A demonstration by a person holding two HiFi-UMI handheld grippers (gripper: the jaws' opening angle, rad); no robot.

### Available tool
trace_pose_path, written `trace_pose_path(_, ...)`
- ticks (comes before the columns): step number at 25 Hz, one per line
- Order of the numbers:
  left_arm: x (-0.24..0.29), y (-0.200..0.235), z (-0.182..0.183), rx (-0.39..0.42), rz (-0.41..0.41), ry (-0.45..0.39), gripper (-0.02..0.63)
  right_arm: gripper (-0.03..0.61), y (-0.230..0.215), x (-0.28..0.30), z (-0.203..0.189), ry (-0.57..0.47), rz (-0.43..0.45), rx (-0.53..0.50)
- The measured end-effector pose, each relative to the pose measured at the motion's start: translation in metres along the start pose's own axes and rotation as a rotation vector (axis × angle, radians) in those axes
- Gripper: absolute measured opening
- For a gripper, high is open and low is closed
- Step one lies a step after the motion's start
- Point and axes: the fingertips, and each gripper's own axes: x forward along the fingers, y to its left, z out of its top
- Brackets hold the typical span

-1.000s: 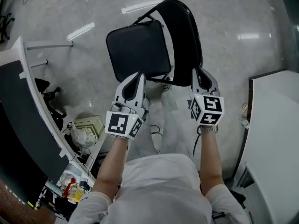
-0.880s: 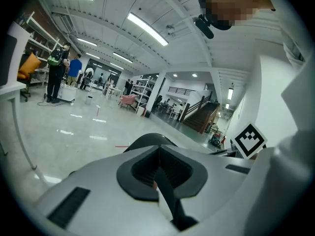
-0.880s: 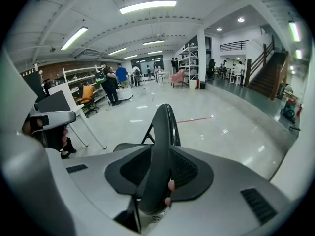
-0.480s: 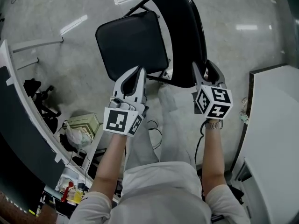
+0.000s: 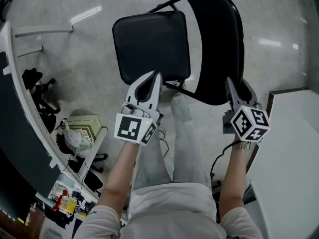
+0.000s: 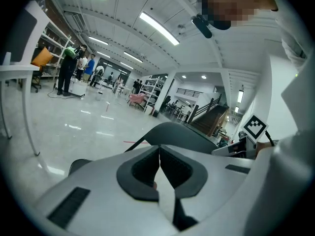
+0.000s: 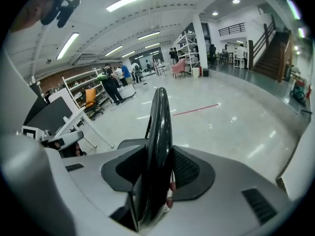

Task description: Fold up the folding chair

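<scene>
Folding chair (image 5: 209, 34) is stood open on the floor (image 5: 75, 59), directly ahead of the person's legs. Backrest (image 5: 224, 68) is seen edge-on in the right gripper view, its long axis running straight away from the right gripper (image 5: 238, 87). That gripper's jaws have just been closing and are clamped on the backrest's near rim. Seat (image 5: 152, 41) is laid flat, left of the backrest, its near edge just beyond the left gripper (image 5: 151, 77), whose jaws are pressed together on nothing; contact with the seat cannot be told. Left gripper is judged nearer for tipping the seat up toward the backrest
</scene>
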Motion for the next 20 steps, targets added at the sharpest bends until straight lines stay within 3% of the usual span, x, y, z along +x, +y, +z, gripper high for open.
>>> trace_pose_path(7, -0.008, 0.057, -0.035, -0.077, 0.081, 0.009, 0.012, 0.156, 0.002, 0.004, 0.003, 0.004, 0.015, 0.038)
trace_pose_path(15, -0.013, 0.126, -0.070, -0.076, 0.057, 0.056, 0.014, 0.153, 0.002, 0.005, 0.007, -0.011, 0.013, 0.061)
trace_pose_path(20, -0.022, 0.181, -0.095, -0.218, 0.063, 0.060, 0.030, 0.153, 0.009, 0.005, 0.010, -0.010, 0.027, 0.026)
